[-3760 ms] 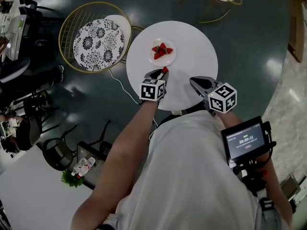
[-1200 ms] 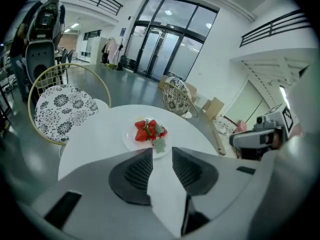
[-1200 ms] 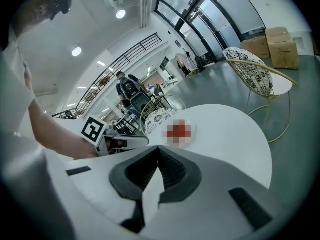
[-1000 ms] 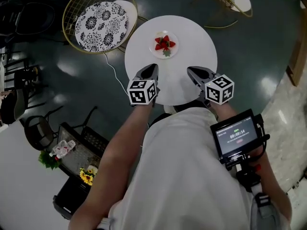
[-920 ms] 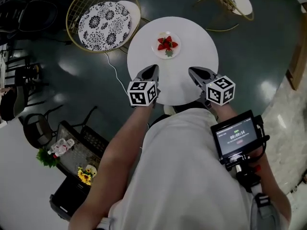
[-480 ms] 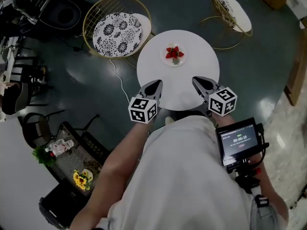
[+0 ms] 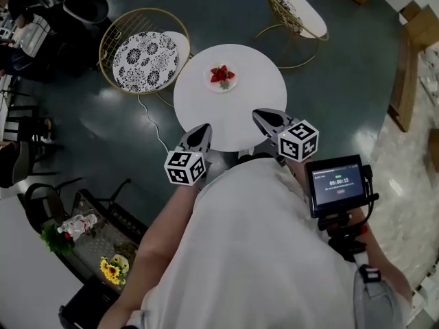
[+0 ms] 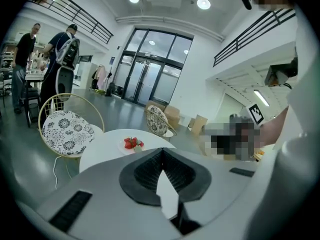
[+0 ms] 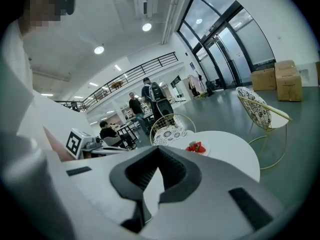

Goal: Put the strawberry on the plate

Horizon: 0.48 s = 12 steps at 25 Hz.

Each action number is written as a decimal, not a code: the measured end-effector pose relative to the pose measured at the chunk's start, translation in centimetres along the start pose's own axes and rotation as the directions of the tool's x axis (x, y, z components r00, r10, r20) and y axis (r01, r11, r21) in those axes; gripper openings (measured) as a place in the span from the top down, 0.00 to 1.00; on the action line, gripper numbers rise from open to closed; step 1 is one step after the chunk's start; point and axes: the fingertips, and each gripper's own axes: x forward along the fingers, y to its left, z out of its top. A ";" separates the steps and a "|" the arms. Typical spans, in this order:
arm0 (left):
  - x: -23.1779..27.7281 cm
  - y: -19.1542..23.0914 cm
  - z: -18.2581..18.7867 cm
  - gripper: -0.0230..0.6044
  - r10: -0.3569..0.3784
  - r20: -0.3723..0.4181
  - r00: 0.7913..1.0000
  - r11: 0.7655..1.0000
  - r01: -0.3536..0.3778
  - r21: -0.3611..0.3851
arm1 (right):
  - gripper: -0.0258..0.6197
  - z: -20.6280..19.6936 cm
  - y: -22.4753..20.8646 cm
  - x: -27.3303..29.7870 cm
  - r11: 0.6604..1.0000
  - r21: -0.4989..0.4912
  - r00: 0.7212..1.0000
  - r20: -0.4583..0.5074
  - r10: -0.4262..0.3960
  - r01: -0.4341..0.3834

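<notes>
Since the earliest head view, the person has drawn back from the tabletop (image 7: 257, 81). Both tongs have come up and away from it, and the strawberry the left tongs (image 7: 201, 130) were then carrying near the plate is no longer in them. The round white tabletop now lies well ahead of both tools, with a patterned-cushion chair (image 7: 145, 57) beside it on the left.

The left tongs hang over the near edge of the tabletop. In the left gripper view their ribbed jaws are clenched tip to tip with nothing between them. The right tongs (image 7: 259, 115) sit just over the near edge on the other side. In the right gripper view their jaws also meet, empty.

The plate (image 7: 233, 83) rests toward the far side of the tabletop, well apart from either tool. The strawberries (image 7: 221, 72) lie in a small red heap on the plate, with a bit of green at its near edge. No loose fruit shows on the bare white surface.

Judged from this, the placing step is done and the moment is a retreat after release. I see no strawberry left to fetch, so the next move probably calls for no grasp. It likely means only bringing both tools to rest clear of the tabletop without brushing the plate.
</notes>
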 end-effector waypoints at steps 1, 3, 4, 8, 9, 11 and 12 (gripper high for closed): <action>-0.4 -0.4 -0.2 0.95 -0.005 0.001 1.000 1.000 0.005 0.008 | 0.95 -0.1 0.4 -0.4 1.000 -0.004 1.000 0.003 -0.003 0.003; -0.9 -0.8 -0.5 0.95 -0.009 -0.003 1.000 1.000 0.009 0.020 | 0.95 -0.4 0.8 -1.1 1.000 -0.005 1.000 0.008 -0.007 0.007; -1.0 -1.0 -0.6 0.95 -0.010 -0.005 1.000 1.000 0.010 0.024 | 0.95 -0.6 1.0 -1.3 1.000 -0.003 1.000 0.009 -0.009 0.009; -1.1 -1.6 -0.7 0.95 -0.018 -0.012 1.000 0.999 0.018 0.035 | 0.95 -0.7 1.3 -1.8 1.000 -0.001 1.000 0.014 -0.015 0.015; -1.1 -1.7 -0.6 0.95 -0.020 -0.012 1.000 0.999 0.020 0.038 | 0.95 -0.7 1.3 -1.8 1.000 -0.003 1.000 0.014 -0.016 0.016; -1.1 -1.9 -0.5 0.95 -0.023 -0.013 1.000 0.999 0.024 0.044 | 0.95 -0.7 1.5 -1.8 1.000 -0.005 1.000 0.014 -0.017 0.017; -1.1 -2.0 -0.5 0.95 -0.025 -0.014 1.000 0.999 0.026 0.046 | 0.95 -0.6 1.5 -1.9 1.000 -0.006 1.000 0.015 -0.018 0.018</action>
